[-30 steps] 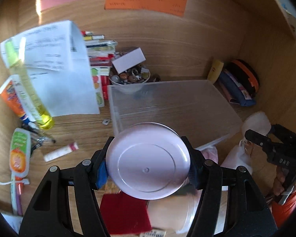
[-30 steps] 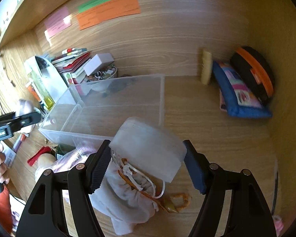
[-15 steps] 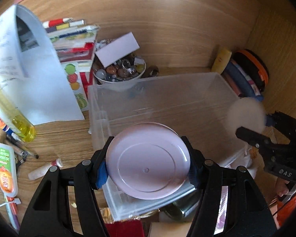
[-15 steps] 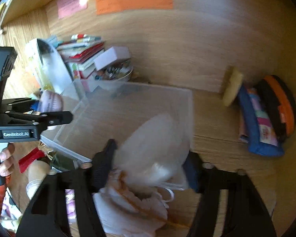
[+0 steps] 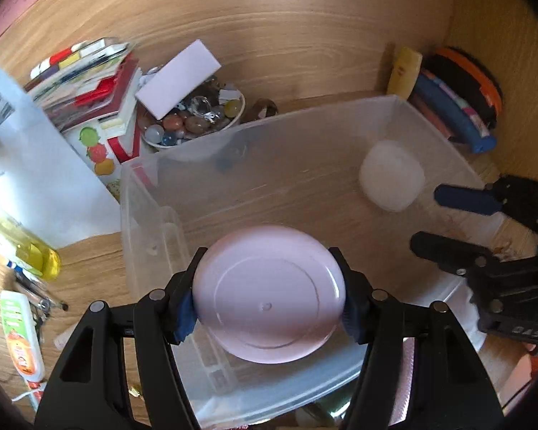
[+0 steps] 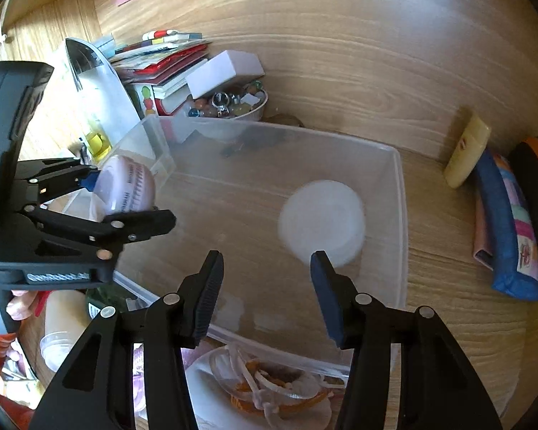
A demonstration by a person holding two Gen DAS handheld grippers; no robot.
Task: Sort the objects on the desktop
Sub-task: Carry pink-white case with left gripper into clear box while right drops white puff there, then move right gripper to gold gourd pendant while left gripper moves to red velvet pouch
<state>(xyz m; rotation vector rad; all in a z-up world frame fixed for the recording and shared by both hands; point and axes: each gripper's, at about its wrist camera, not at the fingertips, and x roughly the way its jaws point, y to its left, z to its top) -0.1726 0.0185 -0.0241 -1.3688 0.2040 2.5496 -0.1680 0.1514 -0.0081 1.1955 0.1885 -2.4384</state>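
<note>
A round pink jar [image 5: 269,297] sits between the pads of my left gripper [image 5: 268,254], which is shut on it above the near left part of the clear plastic bin [image 5: 150,193]. The right wrist view shows the same pink jar [image 6: 129,186] from the side, above the bin's left wall. A white translucent jar [image 6: 322,222] lies inside the bin [image 6: 400,193] near its far right corner. My right gripper [image 6: 266,256] hangs over the bin just in front of that jar, fingers apart with nothing between them. From the left wrist, the white jar [image 5: 391,179] lies just beyond the right gripper [image 5: 426,215].
Behind the bin stand a bowl of beads [image 5: 193,122] with a white box on it, a stack of books [image 5: 89,82] and a yellow bottle [image 5: 36,254]. A blue pencil case [image 6: 505,229] lies at the right. A white cloth pouch [image 6: 262,387] lies in front of the bin.
The right gripper carried the white jar from the pouch over the bin and let it go; the jar now lies in the bin. The left gripper moved over the bin with the pink jar.
</note>
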